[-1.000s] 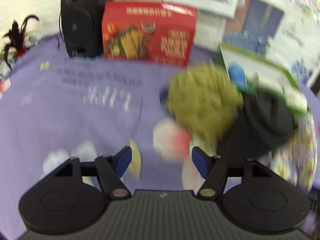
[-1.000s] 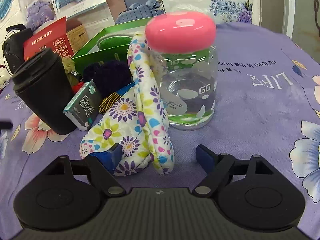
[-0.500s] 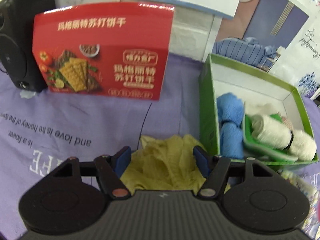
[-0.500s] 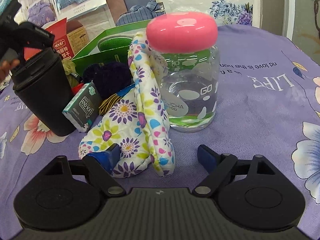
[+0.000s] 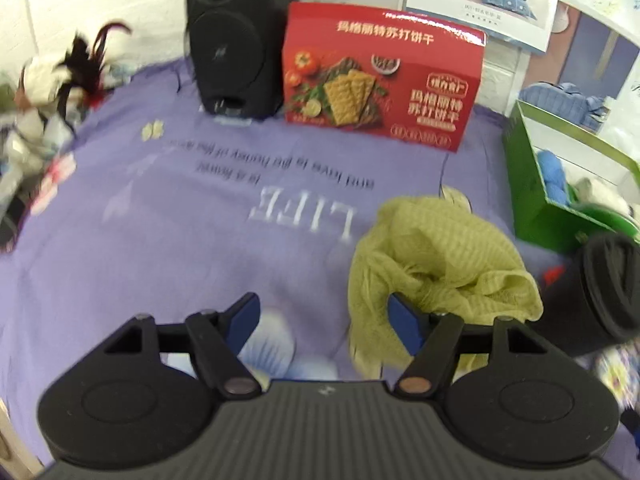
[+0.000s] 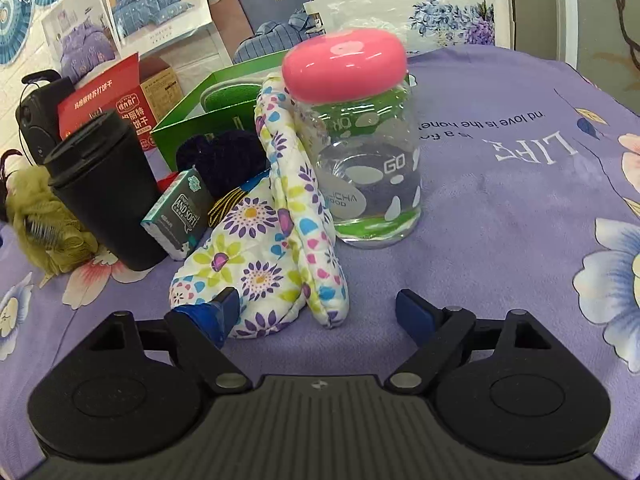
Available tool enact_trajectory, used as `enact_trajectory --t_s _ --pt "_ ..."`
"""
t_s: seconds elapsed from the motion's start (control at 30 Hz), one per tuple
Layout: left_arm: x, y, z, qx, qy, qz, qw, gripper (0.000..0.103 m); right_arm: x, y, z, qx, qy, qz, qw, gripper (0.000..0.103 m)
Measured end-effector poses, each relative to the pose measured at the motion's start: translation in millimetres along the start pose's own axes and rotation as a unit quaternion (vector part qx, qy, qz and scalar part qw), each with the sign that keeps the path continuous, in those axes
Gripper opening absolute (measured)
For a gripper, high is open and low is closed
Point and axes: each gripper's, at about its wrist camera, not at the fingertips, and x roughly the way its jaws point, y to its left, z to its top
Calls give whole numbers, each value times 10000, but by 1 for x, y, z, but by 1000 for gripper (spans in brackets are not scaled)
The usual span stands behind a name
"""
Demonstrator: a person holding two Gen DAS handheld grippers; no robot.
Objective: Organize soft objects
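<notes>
1. In the left wrist view the edges were smeared: a dark feathery thing (image 5: 86, 66) at the upper left and the clutter below it could not be made out, and the black cup (image 5: 600, 292) at the right edge was blurred and cut off.
2. The green box (image 5: 532, 200) at the right of that view was cropped by the frame; only blue yarn (image 5: 552, 172) and something white inside it showed.
3. In the right wrist view the black cup (image 6: 108, 192) hid part of the yellow-green cloth (image 6: 44, 220) at the left edge, and the floral mitt (image 6: 260, 248) and a dark blue knitted lump (image 6: 224, 156) covered the front of the green box (image 6: 188, 128).
4. The yellow-green cloth (image 5: 436, 264) was a crumpled, loosely woven, waffle-textured heap lying on the purple bedsheet (image 5: 180, 240), right of centre in the left wrist view, between the printed word LIFE and the cup.
5. The floral mitt was white and quilted with purple, yellow and blue flowers, folded upright and leaning against the clear jar (image 6: 360, 168) with its pink lid, at the centre of the right wrist view.
6. The left gripper (image 5: 324, 316) pointed steeply down at the sheet, jaws apart and nothing between them; its right finger (image 5: 406, 320) sat at the cloth's near edge, and I could not tell whether it touched.
7. The right gripper (image 6: 316, 308) pointed down at a gentler angle, jaws spread wide, its left finger (image 6: 218, 312) against the mitt's lower edge, the right one clear over bare sheet, the pads not pressing on anything.
</notes>
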Motion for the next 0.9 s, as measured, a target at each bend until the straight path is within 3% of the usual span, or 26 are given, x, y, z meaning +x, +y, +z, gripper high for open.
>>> enact_trajectory --t_s 0.17,0.33,0.47,0.57,0.67,0.77,0.9 --pt "-44 16 -39 -149 -212 -156 9995 70 -16 -4 -4 43 141 97 9998 72" --pt "-82 13 -57 -99 -477 -549 9973 71 -36 -17 -4 622 -137 461 9969 72" --pt "-82 -11 -33 157 -766 -865 9932 71 -41 -20 0 796 -230 527 9952 72" --pt "-61 -35 10 394 -1081 -867 9896 71 -41 -24 -1 867 -216 507 9947 72" --pt "-11 -66 55 547 -766 -865 9918 71 -42 -30 -2 963 -186 437 9942 72" --pt "52 -77 67 280 255 -475 9982 71 -44 -34 -1 972 -157 382 9944 72" --pt "45 -67 31 252 81 -476 9985 71 -46 -38 2 841 -210 334 9957 72"
